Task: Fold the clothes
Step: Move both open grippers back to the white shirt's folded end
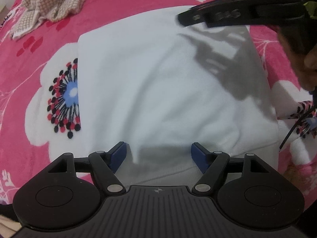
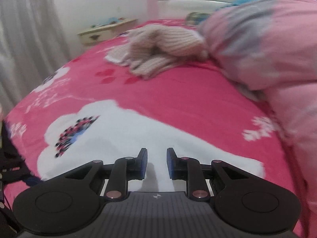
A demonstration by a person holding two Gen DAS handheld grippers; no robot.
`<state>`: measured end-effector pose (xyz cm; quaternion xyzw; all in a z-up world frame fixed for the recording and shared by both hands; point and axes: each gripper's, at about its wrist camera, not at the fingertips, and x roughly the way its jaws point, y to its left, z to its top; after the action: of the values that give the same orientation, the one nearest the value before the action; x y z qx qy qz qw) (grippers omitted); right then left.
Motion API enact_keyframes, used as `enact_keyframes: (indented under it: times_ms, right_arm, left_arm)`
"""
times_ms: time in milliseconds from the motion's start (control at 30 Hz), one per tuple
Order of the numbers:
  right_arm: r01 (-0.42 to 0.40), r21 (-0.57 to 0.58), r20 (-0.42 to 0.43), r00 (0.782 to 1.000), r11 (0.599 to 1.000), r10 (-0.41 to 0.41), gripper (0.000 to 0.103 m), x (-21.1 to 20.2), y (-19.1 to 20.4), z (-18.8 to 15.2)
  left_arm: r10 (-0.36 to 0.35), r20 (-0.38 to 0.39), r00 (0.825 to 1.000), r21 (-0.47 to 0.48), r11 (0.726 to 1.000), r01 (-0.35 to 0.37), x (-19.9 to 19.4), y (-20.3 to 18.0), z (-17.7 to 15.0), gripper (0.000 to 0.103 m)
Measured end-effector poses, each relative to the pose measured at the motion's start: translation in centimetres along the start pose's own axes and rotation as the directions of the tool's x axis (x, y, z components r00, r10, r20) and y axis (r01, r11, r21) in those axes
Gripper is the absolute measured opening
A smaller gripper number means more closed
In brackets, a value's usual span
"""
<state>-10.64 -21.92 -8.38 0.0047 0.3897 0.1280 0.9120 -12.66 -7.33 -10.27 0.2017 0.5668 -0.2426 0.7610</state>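
A white garment [image 1: 158, 83] lies folded into a rough rectangle on the pink floral blanket [image 1: 118, 2]. My left gripper [image 1: 159, 154] hovers over its near hem, open wide, with nothing between the blue pads [image 1: 118, 154]. The right gripper [image 1: 237, 13] shows blurred above the garment's far right corner and casts a shadow on it. In the right wrist view, my right gripper [image 2: 157, 162] is open by a narrow gap and holds nothing. It sits just above the white garment [image 2: 198, 148]. A crumpled beige knit sweater [image 2: 162, 47] lies further up the bed.
The beige knit sweater [image 1: 51, 2] is at the far left of the blanket. A bulky pink quilt [image 2: 267, 49] fills the right side. A pale nightstand [image 2: 105, 29] and a curtain [image 2: 29, 39] stand beyond the bed. A person's hand [image 1: 309, 59] is at the right edge.
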Motion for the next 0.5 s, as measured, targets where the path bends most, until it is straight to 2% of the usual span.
enact_keyframes:
  times_ms: [267,500]
  right_arm:
    - [0.008,0.008,-0.034,0.999,1.0,-0.007,0.021,2.8,-0.6,-1.2]
    - [0.009,0.012,-0.023,1.0,1.0,-0.009,0.021,2.6,-0.4,-1.6]
  left_arm:
    - [0.036,0.005,0.999,0.022,0.999,-0.036,-0.2,-0.8,0.1,0.074]
    - [0.054,0.003,0.999,0.024,0.998,-0.054,-0.2,-1.2,0.1,0.074]
